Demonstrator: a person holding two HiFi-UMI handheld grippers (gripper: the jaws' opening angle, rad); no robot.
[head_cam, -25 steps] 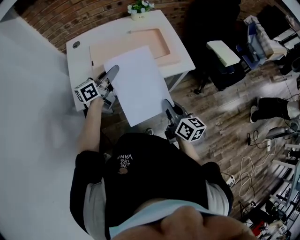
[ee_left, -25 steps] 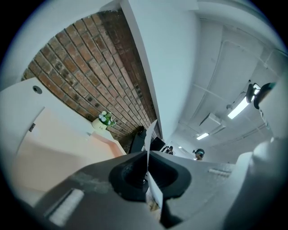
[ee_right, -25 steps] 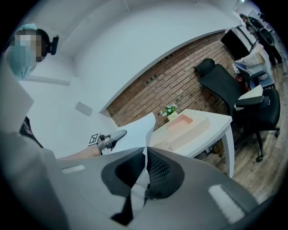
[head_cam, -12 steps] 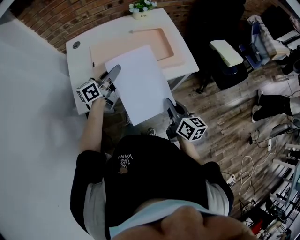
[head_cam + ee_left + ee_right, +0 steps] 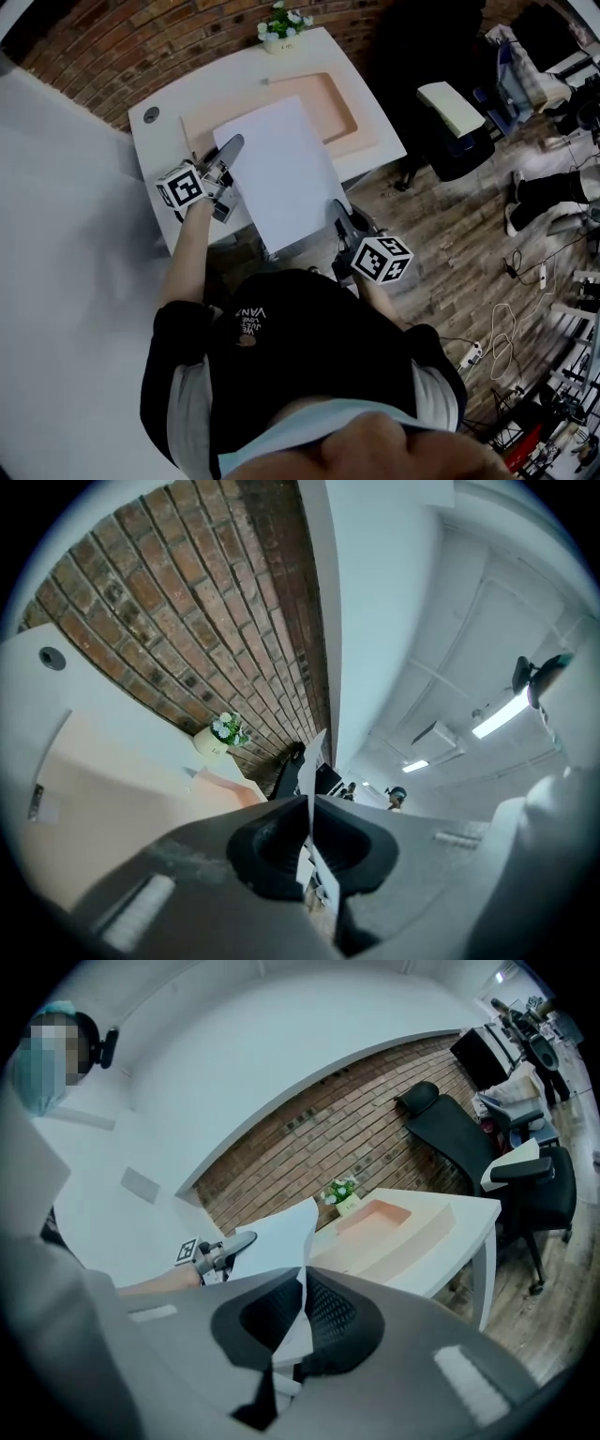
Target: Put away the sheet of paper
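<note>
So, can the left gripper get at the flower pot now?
Probably not: the left gripper has its jaws shut on the sheet of paper, shared with the right gripper; the flower pot sits across the desk.

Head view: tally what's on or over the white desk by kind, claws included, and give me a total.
Sheet of paper: 1
Peach tray: 1
Flower pot: 1
Claws shut on the sheet: 2, left claw and right claw
Total: 5
</note>
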